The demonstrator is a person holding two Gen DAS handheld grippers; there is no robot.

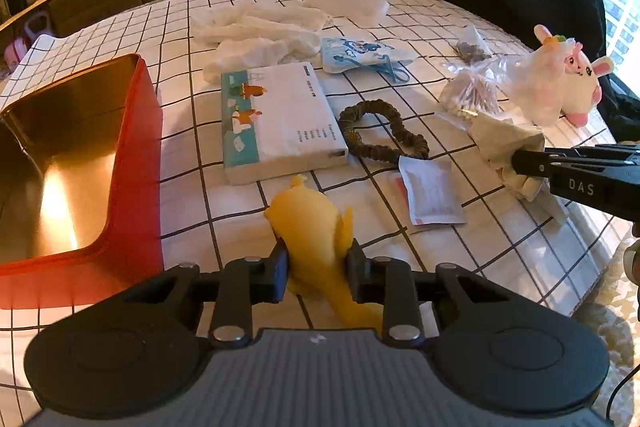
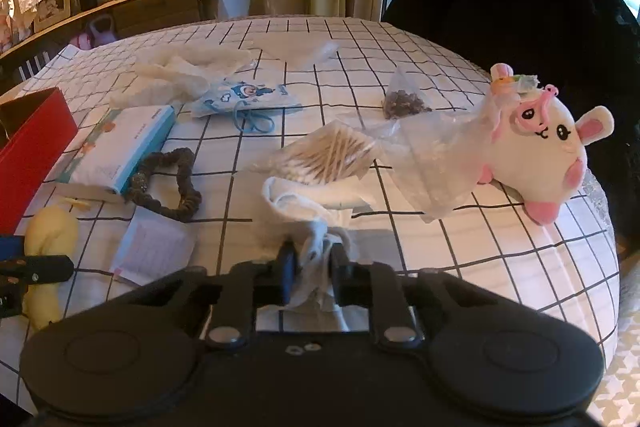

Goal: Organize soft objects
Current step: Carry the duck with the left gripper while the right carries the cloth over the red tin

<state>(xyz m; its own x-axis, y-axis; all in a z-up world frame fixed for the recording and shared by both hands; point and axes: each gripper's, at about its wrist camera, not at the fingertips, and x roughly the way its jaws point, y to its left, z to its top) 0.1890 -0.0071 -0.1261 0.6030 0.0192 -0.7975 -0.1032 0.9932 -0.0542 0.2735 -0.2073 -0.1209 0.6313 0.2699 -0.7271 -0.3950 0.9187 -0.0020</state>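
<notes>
On the checked tablecloth [image 1: 500, 247] my left gripper [image 1: 316, 259] is shut on a soft yellow toy [image 1: 308, 215], its pads pressing the body from both sides. The same toy [image 2: 52, 231] shows at the lower left of the right wrist view. My right gripper [image 2: 312, 263] is shut on a crumpled white cloth [image 2: 304, 203], which bunches up between the pads. In the left wrist view that cloth [image 1: 504, 139] lies at the right, with the right gripper [image 1: 520, 163] on it. A white and pink plush bunny [image 2: 536, 147] lies at the right edge, partly under a clear bag.
An open red tin [image 1: 132, 155] with a gold inside stands at the left. A tissue pack [image 1: 280, 115], a dark scrunchie [image 1: 384, 131], a paper sachet [image 1: 432, 191], a bag of cotton swabs [image 2: 328, 155], a blue pouch [image 2: 244, 99] and white cloths [image 1: 260, 31] lie around.
</notes>
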